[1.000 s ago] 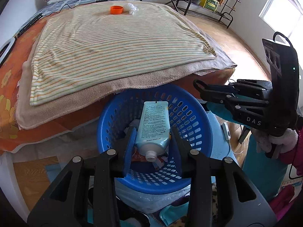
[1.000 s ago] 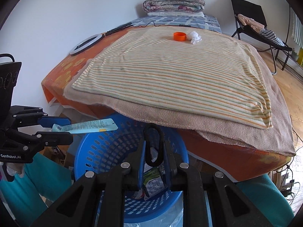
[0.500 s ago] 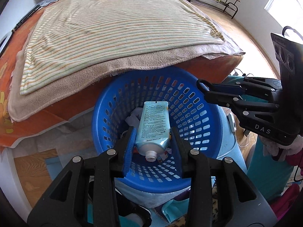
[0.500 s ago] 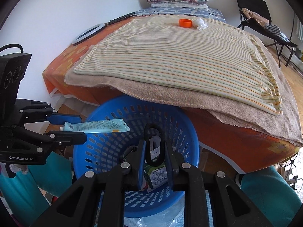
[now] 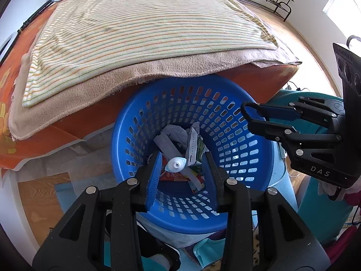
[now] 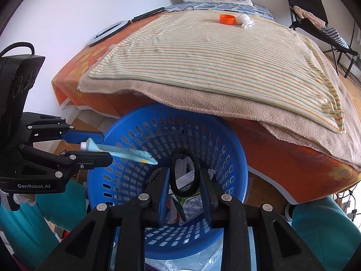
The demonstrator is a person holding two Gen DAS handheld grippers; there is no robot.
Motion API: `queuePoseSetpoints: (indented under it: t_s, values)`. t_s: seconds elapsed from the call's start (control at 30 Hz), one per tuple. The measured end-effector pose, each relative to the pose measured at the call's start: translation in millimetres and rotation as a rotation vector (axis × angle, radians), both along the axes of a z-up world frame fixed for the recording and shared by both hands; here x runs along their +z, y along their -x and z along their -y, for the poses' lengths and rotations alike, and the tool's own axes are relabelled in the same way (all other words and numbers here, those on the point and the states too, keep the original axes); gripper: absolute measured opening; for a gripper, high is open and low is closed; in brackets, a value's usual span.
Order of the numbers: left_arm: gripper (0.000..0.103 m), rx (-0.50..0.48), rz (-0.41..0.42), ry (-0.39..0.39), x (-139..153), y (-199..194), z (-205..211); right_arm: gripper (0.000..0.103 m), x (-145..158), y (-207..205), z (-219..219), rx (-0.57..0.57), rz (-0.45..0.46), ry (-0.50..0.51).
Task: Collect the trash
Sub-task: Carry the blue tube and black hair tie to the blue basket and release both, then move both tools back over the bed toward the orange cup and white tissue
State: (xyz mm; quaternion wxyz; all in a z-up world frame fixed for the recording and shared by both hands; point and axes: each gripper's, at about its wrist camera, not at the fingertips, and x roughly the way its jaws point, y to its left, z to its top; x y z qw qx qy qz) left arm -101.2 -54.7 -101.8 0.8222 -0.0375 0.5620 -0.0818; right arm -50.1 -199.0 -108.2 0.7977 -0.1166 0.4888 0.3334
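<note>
Over the blue basket (image 6: 144,140) at the foot of the bed (image 6: 293,149) we see both tools pointing steeply down into it. Our left hand-held gripper (image 5: 182,155) stands partly open with a pale blue tube (image 6: 126,152) between its fingers. From the right-hand camera the tube lies edge-on in that grip, its white cap back near the finger roots and its flat end sticking out past the tips, tilted down above the basket's mouth.

Our right hand-held gripper (image 6: 185,171) has a black loop (image 6: 183,151) between its blue pads. Its jaws have just been opening, yet the loop spans the gap, touches both pads and stands upright there above the basket.

Inside the basket lie crumpled paper (image 5: 174,133), a pale strap with holes (image 5: 191,146) and a green-and-white carton (image 6: 191,207).

On the bed a striped cloth (image 6: 203,63) is spread over a tan blanket (image 6: 203,99), whose edge overhangs the basket's far rim. Far back on the cloth an orange cap (image 6: 227,19) sits just beside a white wad (image 6: 244,21).
</note>
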Motion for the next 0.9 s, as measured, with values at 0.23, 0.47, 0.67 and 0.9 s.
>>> queuePoseSetpoints:
  t_s: [0.23, 0.47, 0.67, 0.9]
  values:
    - [0.038, 0.001, -0.015, -0.014, -5.4, -1.1, 1.6, 0.058, -3.4, -0.1, -1.3, -0.005, -0.007, 0.009]
    - [0.062, 0.013, -0.013, -0.032, -6.3, -1.5, 1.0, 0.075, -4.7, -2.3, 0.1, -0.026, -0.001, 0.025]
    - [0.073, 0.017, -0.018, -0.048, -8.8, -1.8, 1.6, 0.088, -6.1, -3.6, 0.2, -0.037, 0.003, 0.042]
    - [0.076, 0.023, -0.026, -0.058, -11.3, -1.7, 1.6, 0.093, -9.3, -6.5, -0.4, -0.05, -0.006, 0.056]
